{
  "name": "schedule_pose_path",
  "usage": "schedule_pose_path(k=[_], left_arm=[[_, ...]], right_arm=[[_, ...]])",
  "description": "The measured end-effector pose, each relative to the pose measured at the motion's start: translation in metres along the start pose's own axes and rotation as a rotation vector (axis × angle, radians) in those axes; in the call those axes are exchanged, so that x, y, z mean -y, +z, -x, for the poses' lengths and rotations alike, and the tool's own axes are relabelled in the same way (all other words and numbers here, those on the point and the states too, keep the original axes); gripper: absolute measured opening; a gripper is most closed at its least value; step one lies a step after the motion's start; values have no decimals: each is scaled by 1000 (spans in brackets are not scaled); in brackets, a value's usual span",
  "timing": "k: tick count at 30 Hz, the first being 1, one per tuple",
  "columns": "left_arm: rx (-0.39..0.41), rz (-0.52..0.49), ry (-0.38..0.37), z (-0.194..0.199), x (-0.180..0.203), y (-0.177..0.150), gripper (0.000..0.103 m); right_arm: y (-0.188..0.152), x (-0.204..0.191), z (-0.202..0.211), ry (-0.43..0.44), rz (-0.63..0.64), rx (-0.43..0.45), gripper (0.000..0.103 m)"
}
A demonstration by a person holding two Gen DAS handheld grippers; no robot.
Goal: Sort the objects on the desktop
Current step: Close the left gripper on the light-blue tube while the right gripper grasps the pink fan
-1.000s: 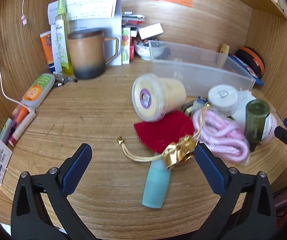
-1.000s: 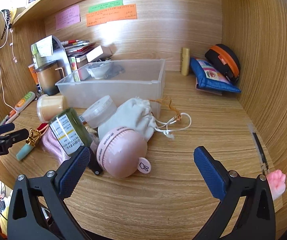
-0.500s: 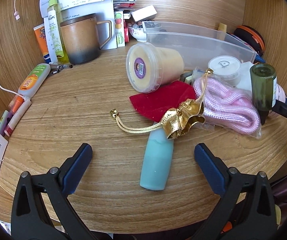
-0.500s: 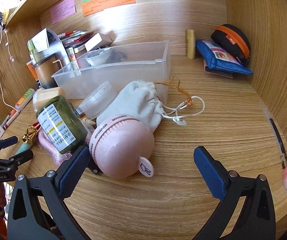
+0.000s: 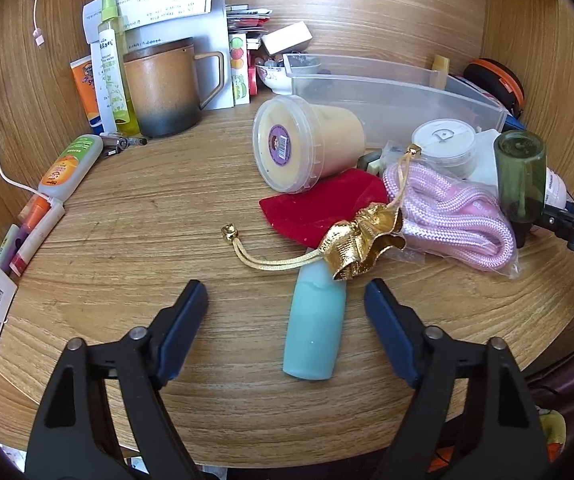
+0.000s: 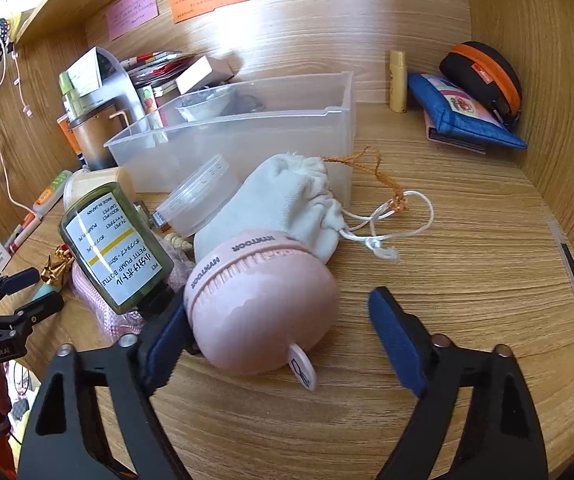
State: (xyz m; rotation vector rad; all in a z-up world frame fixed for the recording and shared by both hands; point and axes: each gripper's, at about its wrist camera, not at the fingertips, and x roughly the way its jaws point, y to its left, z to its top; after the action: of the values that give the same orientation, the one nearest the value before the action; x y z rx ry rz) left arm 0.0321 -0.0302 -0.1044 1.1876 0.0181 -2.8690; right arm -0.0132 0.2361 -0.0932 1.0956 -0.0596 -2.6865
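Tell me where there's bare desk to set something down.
Bare wood lies between the mug and the teal tube, and right of the white pouch toward the blue wallet. Around the pink rope and green bottle it is crowded.

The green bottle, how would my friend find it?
Start at the clear plastic bin on the wooden desk. In front of it, left of the pink round gadget, the green bottle lies tilted. Only it is dark green with a white, yellow-striped label.

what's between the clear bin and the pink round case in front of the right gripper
A white drawstring pouch lies between bin and case, seen in the right wrist view.
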Motion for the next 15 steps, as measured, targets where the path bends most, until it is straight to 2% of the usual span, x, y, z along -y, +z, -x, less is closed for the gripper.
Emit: schedule_pose_path(k=[1, 6, 15], left_arm=[[4, 1, 0, 1, -1, 0, 63], [6, -13, -9, 1, -1, 1, 56], [17, -48, -47, 4, 6, -2, 35]], right_arm=[[0, -1, -1, 4, 4, -5, 72], [-2, -4, 0, 11, 23, 8, 64], [-2, 1, 1, 33, 13, 11, 63]])
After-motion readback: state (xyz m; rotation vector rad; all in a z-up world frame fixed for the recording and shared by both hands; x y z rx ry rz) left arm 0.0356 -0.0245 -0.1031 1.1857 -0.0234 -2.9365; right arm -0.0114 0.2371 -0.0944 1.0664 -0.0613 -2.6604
